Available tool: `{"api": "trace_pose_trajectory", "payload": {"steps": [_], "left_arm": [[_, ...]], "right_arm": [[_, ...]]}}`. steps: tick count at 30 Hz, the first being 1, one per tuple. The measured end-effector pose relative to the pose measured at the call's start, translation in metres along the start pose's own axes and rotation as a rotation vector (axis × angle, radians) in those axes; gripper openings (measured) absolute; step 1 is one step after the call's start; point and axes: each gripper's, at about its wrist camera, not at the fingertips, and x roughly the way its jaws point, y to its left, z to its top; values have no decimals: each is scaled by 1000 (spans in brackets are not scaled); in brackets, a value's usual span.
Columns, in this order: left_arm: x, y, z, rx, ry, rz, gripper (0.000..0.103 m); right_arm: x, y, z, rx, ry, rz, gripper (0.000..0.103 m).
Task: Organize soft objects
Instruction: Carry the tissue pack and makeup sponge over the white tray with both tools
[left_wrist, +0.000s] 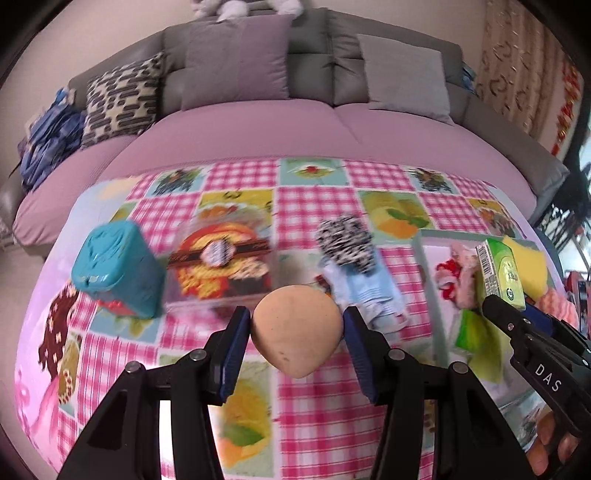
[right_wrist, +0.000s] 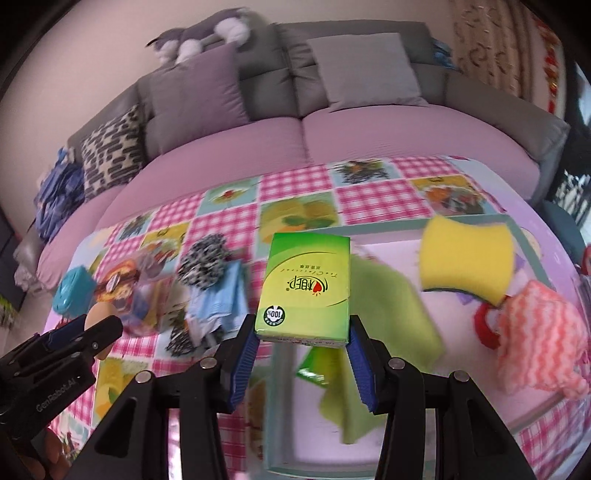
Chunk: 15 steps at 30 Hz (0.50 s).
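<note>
Left gripper (left_wrist: 295, 334): blue ribbed pads pinching a smooth, matte, tan teardrop sponge (left_wrist: 296, 328), rounded end far, pointed tip near, raised above the checked tablecloth (left_wrist: 317, 406). Right gripper (right_wrist: 301, 338): same ribbed pads clamped on the near end of a glossy green rectangular tissue pack (right_wrist: 306, 288), printed film wrap, long axis running far, held over the left part of the tray.

Tablecloth: pink gingham squares alternating with fruit-print panels, slick-looking surface. At far left, a teal hard-plastic box (left_wrist: 118, 269) with embossed lid, tilted; just right of it a clear plastic package (left_wrist: 221, 266) with orange and brown label, blurred. Near centre, a fuzzy black-and-white cloth (left_wrist: 345, 240) lying on a pale blue ribbed cloth (left_wrist: 373, 295).

At right, a shallow pale-rimmed tray (right_wrist: 532, 251) holding a yellow waisted foam sponge (right_wrist: 467, 258) with dark scouring base, a lime-green soft cloth (right_wrist: 391, 306), a pink-and-white wavy-knit cloth (right_wrist: 539, 332) and a red item (right_wrist: 484, 328), shape unclear.

Beyond the table, a grey sofa (right_wrist: 369, 122) with mauve seat cover, plain cushions, and one patterned cushion (right_wrist: 110, 147).
</note>
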Motion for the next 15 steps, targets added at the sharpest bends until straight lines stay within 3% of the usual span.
{"api": "trace_pose_trajectory", "payload": {"steps": [9, 15], "left_arm": [[5, -67, 23, 143, -20, -38, 54], [6, -115, 30, 231, -49, -104, 54]], "right_arm": [[-13, -56, 6, 131, -35, -101, 50], [-17, -93, 2, 209, -36, -142, 50]]}}
